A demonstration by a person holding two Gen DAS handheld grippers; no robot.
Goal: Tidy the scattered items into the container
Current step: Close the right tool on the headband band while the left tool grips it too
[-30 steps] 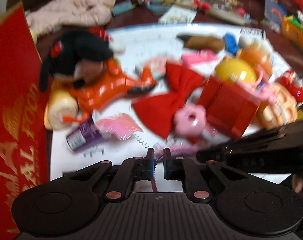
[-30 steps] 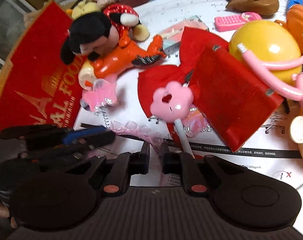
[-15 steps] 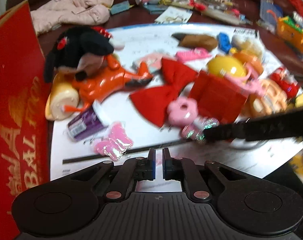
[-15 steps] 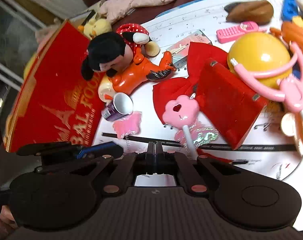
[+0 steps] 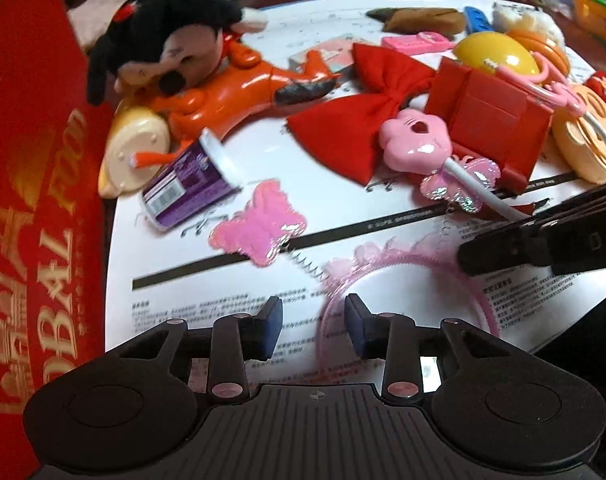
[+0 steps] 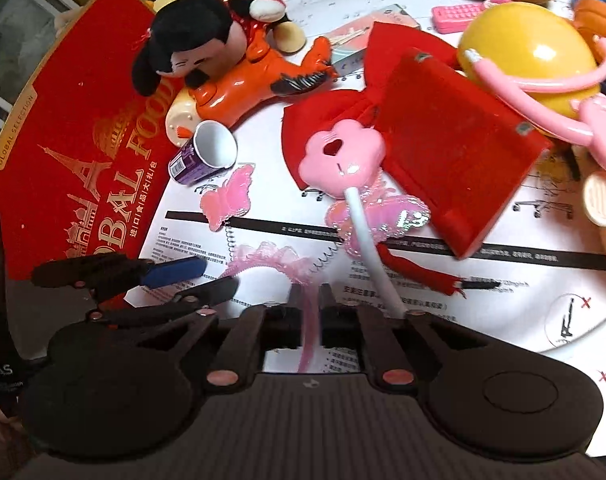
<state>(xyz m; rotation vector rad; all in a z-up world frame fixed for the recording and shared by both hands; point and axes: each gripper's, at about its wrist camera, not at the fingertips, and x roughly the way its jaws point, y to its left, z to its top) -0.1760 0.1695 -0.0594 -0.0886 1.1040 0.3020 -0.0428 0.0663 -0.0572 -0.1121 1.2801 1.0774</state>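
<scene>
Pink headband [image 6: 271, 258], frilled, on the white paper sheet [image 5: 231, 300] beside the red box [image 6: 63, 152].
Right gripper [image 6: 306, 314] pinches its band; left gripper [image 5: 313, 320] spread wide, empty. Risk: sprung butterfly [image 5: 259, 226] likely snags the purple cup [image 5: 187, 188] on lifting.

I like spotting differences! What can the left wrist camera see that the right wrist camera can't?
Only the left wrist view shows the open left fingers from behind and the whole curve of the pink headband. Only the right wrist view shows the right gripper shut on the headband's end and the full front of the red box. Both show the plush mouse, purple cup, red bow and pink wand.
</scene>
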